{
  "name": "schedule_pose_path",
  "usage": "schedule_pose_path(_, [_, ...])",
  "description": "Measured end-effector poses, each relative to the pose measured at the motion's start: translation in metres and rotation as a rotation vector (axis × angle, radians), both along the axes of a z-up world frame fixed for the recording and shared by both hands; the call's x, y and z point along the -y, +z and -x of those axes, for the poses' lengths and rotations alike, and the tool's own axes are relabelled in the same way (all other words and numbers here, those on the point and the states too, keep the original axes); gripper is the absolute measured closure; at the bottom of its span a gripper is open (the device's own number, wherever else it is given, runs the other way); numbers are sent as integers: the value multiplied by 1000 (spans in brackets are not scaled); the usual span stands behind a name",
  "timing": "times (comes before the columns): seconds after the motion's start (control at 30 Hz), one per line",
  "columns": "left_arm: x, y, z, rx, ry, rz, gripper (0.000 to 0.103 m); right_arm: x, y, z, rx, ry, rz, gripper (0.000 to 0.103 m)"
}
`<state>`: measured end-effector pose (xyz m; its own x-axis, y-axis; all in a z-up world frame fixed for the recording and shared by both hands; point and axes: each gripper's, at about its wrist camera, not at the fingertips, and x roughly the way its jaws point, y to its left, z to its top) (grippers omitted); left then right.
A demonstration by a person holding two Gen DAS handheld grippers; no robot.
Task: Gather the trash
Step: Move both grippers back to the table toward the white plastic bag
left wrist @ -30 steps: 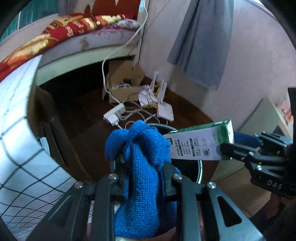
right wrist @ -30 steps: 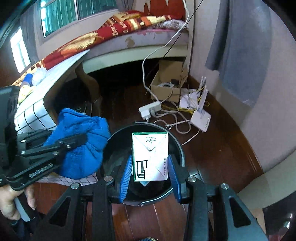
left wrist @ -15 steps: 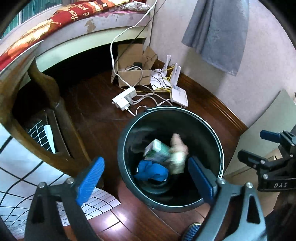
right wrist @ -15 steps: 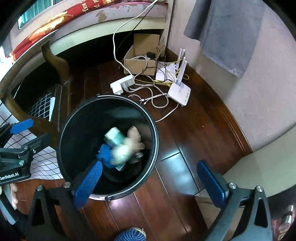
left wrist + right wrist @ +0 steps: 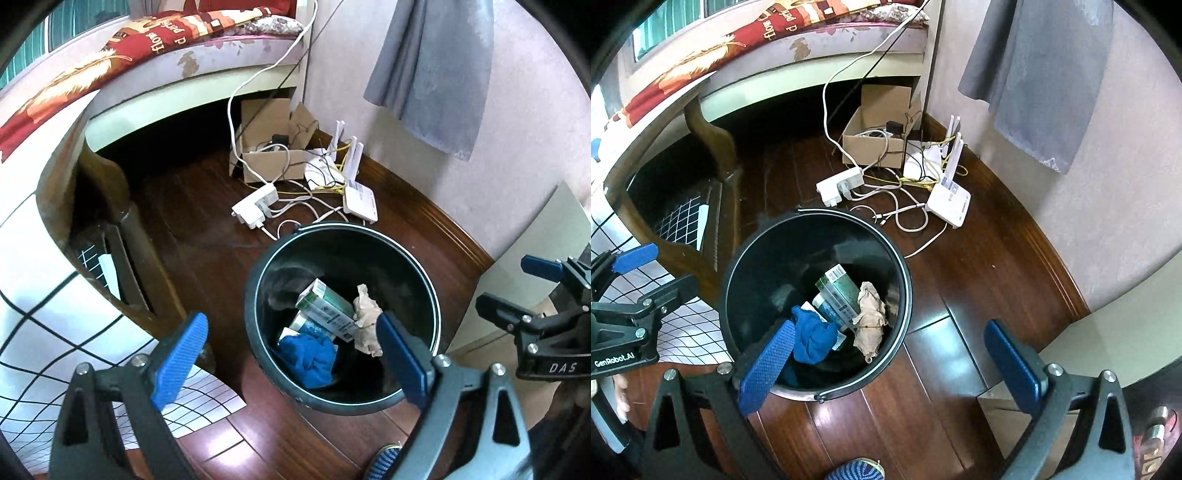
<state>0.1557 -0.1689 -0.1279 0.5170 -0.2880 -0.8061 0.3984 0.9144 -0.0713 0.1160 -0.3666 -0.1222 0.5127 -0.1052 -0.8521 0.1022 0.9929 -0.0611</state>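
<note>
I have both grippers tilted down over the black bin (image 5: pixel 424 273), which stands on the dark wooden floor (image 5: pixel 990 280). My left gripper (image 5: pixel 291 354) has its jaws spread wide with nothing between the blue pads; over the last second they have been opening, and the blue cloth (image 5: pixel 308 356) now lies at the bottom of the bin. My right gripper (image 5: pixel 905 360) is also wide apart and empty, its jaws having just been opening too, and the green and white carton (image 5: pixel 836 291) lies in the bin. In the right wrist view the carton rests tilted between the blue cloth and a crumpled wad of brown paper (image 5: pixel 870 315), all three touching or very close at the bin's bottom. In the left wrist view the right gripper shows at the right edge, level with the bin's rim. Beyond the bin, near the wall, a white power strip (image 5: pixel 255 208), a white router (image 5: pixel 360 206) with upright antennas and a tangle of cables lie on the floor beside an open cardboard box (image 5: pixel 273 162). A grey cloth (image 5: pixel 436 70) hangs on the wall above them. The bed (image 5: pixel 155 48) with a red patterned cover runs along the top of both views.
</note>
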Motion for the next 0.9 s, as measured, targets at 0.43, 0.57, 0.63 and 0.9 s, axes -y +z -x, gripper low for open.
schedule_pose_path(0.43, [-8,28,21,50,16,19,9,3,23,8,81,-27,-13,0])
schedule_pose_path(0.57, [-22,49,26,88,49,39,9,-2,37,10,136,-27,-9,0])
schedule_pose_path(0.63, [-29,60,27,105,69,54,9,-6,48,11,187,-24,-5,0])
schedule_pose_path(0.9, [-77,102,37,189,152,113,9,-37,83,10,352,22,-18,0])
